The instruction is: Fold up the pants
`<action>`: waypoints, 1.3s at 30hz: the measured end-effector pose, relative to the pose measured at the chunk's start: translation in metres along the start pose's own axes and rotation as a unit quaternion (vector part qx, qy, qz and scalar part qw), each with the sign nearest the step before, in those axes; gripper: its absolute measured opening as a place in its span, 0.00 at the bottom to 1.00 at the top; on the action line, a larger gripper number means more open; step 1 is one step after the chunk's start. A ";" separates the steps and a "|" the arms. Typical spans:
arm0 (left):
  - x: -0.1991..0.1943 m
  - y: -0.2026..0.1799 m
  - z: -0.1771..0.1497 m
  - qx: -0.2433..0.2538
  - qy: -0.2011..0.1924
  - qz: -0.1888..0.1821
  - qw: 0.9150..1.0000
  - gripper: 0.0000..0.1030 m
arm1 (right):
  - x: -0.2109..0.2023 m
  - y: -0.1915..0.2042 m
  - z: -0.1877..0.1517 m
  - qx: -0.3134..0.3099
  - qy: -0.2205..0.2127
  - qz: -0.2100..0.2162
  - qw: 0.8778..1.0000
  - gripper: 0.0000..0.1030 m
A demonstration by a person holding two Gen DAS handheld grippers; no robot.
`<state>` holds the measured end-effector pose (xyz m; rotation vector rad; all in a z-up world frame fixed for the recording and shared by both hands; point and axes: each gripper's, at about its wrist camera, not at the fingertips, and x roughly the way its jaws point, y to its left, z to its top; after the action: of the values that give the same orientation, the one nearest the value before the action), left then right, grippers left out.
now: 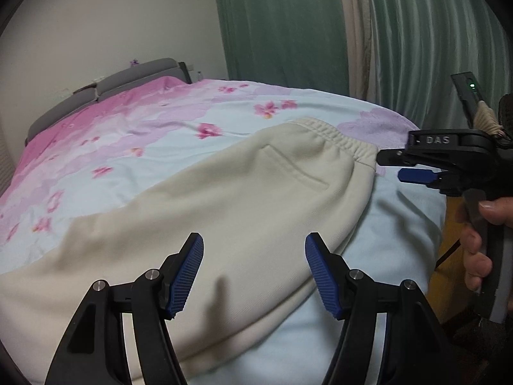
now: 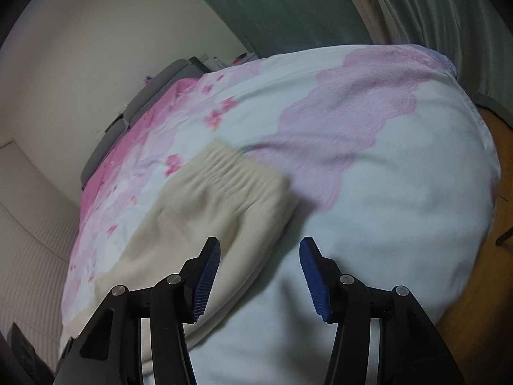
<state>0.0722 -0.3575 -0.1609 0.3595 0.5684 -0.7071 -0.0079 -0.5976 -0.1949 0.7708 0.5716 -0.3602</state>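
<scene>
Cream sweatpants lie flat on the bed, folded lengthwise, with the elastic waistband at the far right. A back pocket seam shows near the waistband. My left gripper is open and empty, hovering above the pants' near edge at the thigh. My right gripper shows in the left wrist view at the waistband corner, open. In the right wrist view the right gripper is open and empty above the pants, just short of the waistband.
The bed has a pale blue and pink floral cover and a grey headboard. Green curtains hang behind. The bed's right edge drops to a wooden floor. A white ribbed surface lies left.
</scene>
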 end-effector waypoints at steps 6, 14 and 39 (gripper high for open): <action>-0.070 0.063 -0.039 -0.015 -0.015 0.059 0.998 0.64 | -0.013 0.076 -0.064 -0.029 0.050 0.074 0.996 0.52; -0.119 0.164 -0.099 -0.055 0.002 0.162 0.985 0.64 | 0.026 0.179 -0.143 -0.047 0.183 0.158 0.969 0.52; -0.092 0.225 -0.163 -0.167 0.080 0.105 0.977 0.11 | 0.045 0.196 -0.189 -0.019 0.190 0.116 0.975 0.05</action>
<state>0.1121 -0.0709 -0.2082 0.1593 0.7756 -0.3716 0.0603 -0.3317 -0.2243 0.8655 0.8341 0.0182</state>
